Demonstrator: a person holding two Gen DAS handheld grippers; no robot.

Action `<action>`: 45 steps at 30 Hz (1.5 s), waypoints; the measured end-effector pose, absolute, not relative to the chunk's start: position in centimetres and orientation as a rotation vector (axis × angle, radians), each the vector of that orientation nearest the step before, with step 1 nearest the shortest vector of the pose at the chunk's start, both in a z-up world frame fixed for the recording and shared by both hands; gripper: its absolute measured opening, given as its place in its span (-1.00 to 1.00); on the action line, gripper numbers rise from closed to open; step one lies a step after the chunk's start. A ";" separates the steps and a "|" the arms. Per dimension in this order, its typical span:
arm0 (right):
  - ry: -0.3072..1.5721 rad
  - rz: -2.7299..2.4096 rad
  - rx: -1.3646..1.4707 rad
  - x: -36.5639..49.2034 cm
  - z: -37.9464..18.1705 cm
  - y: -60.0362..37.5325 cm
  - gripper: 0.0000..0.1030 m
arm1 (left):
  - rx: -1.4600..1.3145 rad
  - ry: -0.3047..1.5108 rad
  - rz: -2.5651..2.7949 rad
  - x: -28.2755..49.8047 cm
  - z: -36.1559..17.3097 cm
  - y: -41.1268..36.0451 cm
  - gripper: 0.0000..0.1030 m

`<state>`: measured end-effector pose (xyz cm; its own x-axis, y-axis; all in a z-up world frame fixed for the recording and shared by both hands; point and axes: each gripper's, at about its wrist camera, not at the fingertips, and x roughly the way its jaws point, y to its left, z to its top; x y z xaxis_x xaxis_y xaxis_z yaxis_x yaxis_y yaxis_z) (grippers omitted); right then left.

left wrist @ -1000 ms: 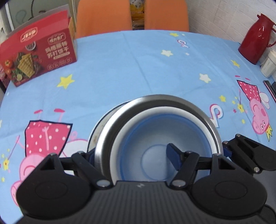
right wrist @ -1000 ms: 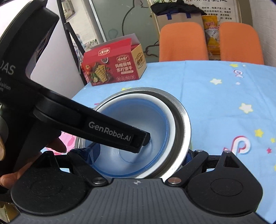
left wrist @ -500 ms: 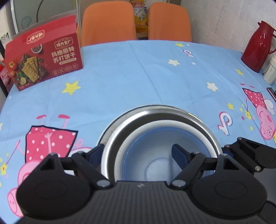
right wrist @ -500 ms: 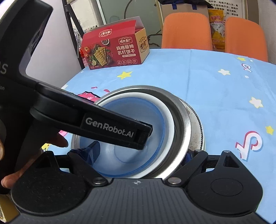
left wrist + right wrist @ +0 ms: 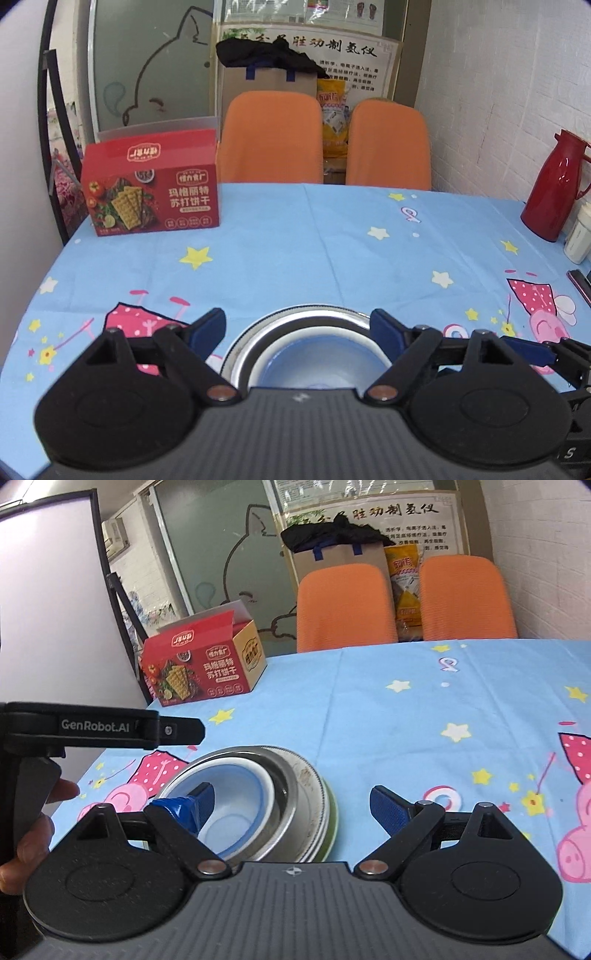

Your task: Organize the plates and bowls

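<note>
A blue-and-white bowl (image 5: 236, 808) sits nested in a steel bowl (image 5: 295, 782), which rests on a plate with a green edge (image 5: 330, 827) on the blue tablecloth. In the left wrist view only the far rim of the steel bowl (image 5: 306, 315) and part of the blue-and-white bowl (image 5: 325, 356) show above the gripper body. My left gripper (image 5: 297, 328) hovers over the stack; its jaws are opening and touch nothing. My right gripper (image 5: 291, 808) stands open, its left fingertip (image 5: 201, 801) in front of the bowl's inside and the other clear of the stack.
A red cracker box (image 5: 151, 192) stands at the table's far left. Two orange chairs (image 5: 271, 136) line the far edge. A red thermos (image 5: 557, 192) and a white container (image 5: 578, 236) stand at the right. A hand (image 5: 33, 830) holds the left gripper's handle.
Both grippers rose and drew back from the bowl stack, tilting up so the room shows. The left jaws spread wider. The right gripper's fingers came away from the steel bowl's rim.
</note>
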<state>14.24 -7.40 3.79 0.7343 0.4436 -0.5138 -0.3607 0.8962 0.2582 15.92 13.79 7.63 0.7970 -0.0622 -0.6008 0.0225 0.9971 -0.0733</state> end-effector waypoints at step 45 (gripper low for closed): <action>0.435 0.271 0.168 -4.8 -2.6 -14.5 0.53 | 0.025 0.616 0.066 -5.3 -1.7 6.2 0.63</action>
